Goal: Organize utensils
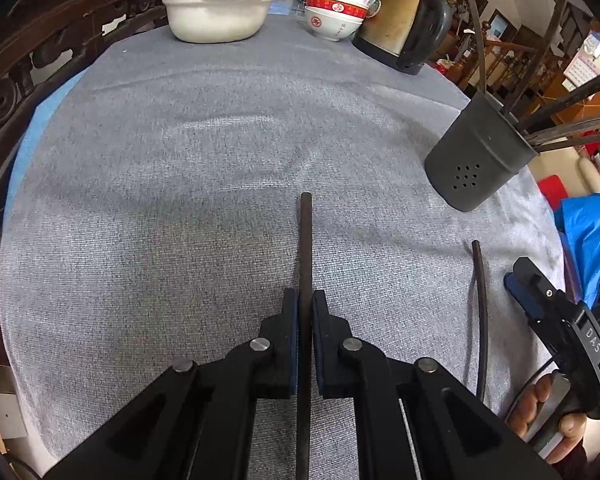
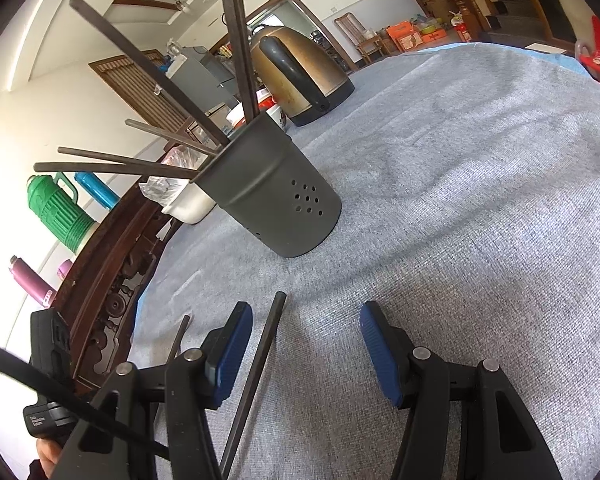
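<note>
The left tool [image 1: 305,300] is clamped on a dark chopstick [image 1: 305,248] over the grey-clothed bench [image 1: 180,160]. The right tool [image 2: 306,320], marked "DAS", stands apart around a second chopstick [image 2: 260,360] lying near the bench's right edge, beside the holder [image 2: 276,200].

The white letters "DAS" stand on the black body of the right gripper [image 1: 518,280]; the small white label text elsewhere is unreadable.
</note>
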`<action>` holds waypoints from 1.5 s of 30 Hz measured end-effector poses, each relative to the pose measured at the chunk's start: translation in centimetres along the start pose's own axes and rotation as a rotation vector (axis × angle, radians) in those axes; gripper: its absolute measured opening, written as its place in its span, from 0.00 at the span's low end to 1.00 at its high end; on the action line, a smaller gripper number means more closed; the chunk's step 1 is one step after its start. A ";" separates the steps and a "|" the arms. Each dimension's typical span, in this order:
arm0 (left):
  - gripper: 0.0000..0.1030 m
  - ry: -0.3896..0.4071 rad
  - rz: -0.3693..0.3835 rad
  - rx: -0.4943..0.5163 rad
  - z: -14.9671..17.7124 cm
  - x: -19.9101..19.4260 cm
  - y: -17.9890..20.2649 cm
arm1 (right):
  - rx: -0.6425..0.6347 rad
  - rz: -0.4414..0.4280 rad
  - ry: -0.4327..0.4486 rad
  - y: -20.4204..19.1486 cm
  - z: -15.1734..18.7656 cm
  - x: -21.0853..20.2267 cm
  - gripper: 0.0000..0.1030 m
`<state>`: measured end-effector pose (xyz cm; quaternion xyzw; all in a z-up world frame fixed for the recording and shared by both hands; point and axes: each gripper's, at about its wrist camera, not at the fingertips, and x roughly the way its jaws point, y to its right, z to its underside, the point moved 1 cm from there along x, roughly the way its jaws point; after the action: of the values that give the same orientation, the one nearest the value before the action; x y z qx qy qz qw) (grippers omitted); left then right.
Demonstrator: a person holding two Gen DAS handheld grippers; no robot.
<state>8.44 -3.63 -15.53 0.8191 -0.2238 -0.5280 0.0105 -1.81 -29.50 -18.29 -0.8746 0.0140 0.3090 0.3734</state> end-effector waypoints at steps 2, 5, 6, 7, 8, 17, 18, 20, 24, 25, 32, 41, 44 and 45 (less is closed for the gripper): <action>0.07 -0.006 0.030 -0.018 -0.1 0.0 -0.5 | 0.001 0.006 0.001 0.0 0.1 -0.1 0.59; 0.07 -0.024 0.072 -0.034 -0.3 -0.1 -1.2 | 0.028 0.000 -0.015 0.2 -0.1 -0.3 0.59; 0.07 -0.033 0.080 -0.038 -0.4 -0.1 -1.3 | 0.053 -0.004 -0.024 0.4 -0.3 -0.3 0.59; 0.07 -0.043 0.087 -0.045 -0.6 0.0 -1.4 | 0.088 -0.010 -0.034 0.6 -0.4 -0.4 0.59; 0.07 -0.054 0.093 -0.052 -0.7 0.1 -1.3 | 0.111 -0.008 -0.052 0.8 -0.6 -0.4 0.59; 0.07 -0.115 0.050 -0.014 -2.1 0.7 0.1 | 0.023 0.156 -0.161 -2.2 -3.6 -1.0 0.58; 0.07 -0.118 0.049 -0.008 -2.2 0.7 0.3 | 0.030 0.160 -0.170 -2.4 -3.9 -0.8 0.57; 0.07 -0.128 0.041 0.008 -2.4 0.8 0.6 | 0.031 0.182 -0.209 -3.1 -4.2 -0.1 0.47; 0.08 -0.140 0.019 0.020 -3.2 1.2 0.8 | -0.016 0.220 -0.329 -4.6 -3.5 1.9 0.39; 0.08 -0.148 0.023 0.022 -3.4 1.3 0.8 | -0.020 0.223 -0.356 -4.9 -3.3 2.4 0.38; 0.08 -0.186 0.052 0.017 -4.3 2.3 1.0 | -0.003 0.331 -0.451 -5.1 -2.5 5.2 0.28; 0.07 -0.213 0.080 -0.013 -5.8 3.4 0.1 | -0.124 0.433 -0.457 -6.5 -2.0 5.7 0.13; 0.06 -0.207 0.083 -0.012 -5.6 3.2 -0.2 | -0.158 0.435 -0.449 -6.8 -1.4 5.6 0.13; 0.06 -0.206 0.081 -0.012 -5.4 3.1 -0.2 | -0.171 0.441 -0.450 -6.9 -1.2 5.6 0.13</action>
<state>14.29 -5.76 -15.86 0.7507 -0.2535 -0.6099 0.0136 5.14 -24.12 -16.28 -0.7885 0.0943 0.5680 0.2164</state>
